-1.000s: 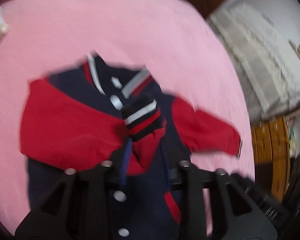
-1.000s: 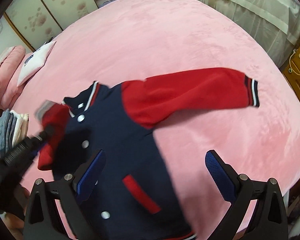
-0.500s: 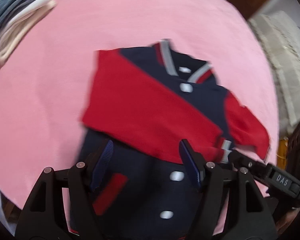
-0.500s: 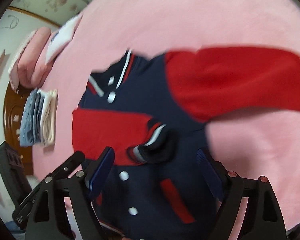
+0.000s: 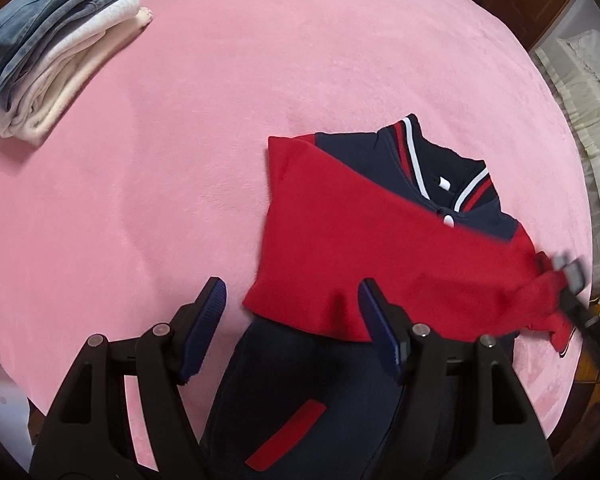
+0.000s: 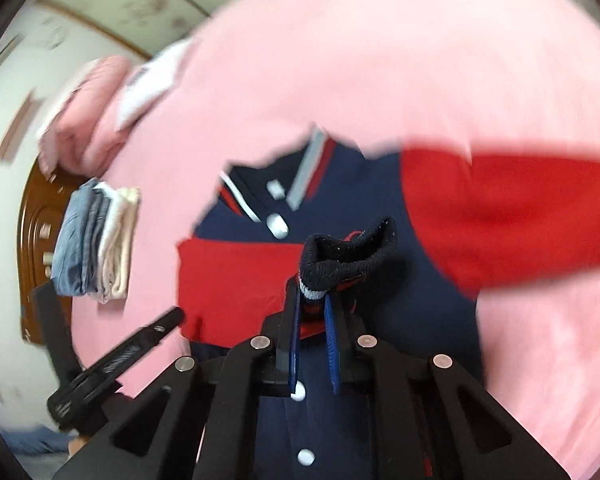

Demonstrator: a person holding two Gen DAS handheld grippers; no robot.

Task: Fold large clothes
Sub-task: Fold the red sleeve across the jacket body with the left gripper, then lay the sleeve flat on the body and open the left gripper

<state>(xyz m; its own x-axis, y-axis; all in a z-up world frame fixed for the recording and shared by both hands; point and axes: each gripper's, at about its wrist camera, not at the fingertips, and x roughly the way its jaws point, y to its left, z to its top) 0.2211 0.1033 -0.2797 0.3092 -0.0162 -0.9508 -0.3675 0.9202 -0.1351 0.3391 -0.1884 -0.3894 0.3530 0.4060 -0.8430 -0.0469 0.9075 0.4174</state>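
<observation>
Jacket [image 5: 380, 264] lies on the pink bedspread [image 5: 180, 200]; only the right wrist view shows the right gripper [image 6: 314, 312] closing on its cuff [image 6: 348, 260], while the left gripper [image 5: 292, 320] hangs open, empty.

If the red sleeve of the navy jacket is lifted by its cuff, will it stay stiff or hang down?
The red fleece sleeve probably hangs floppy: it drapes flat across the navy jacket body. The ribbed navy cuff likely bends easily; it curls where the closing right gripper pinches it. It seems light.

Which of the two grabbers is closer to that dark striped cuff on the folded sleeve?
Right. The right gripper is closing on the cuff, which sits between its fingers. The left gripper hangs open off to the side, over the jacket's body.
</observation>
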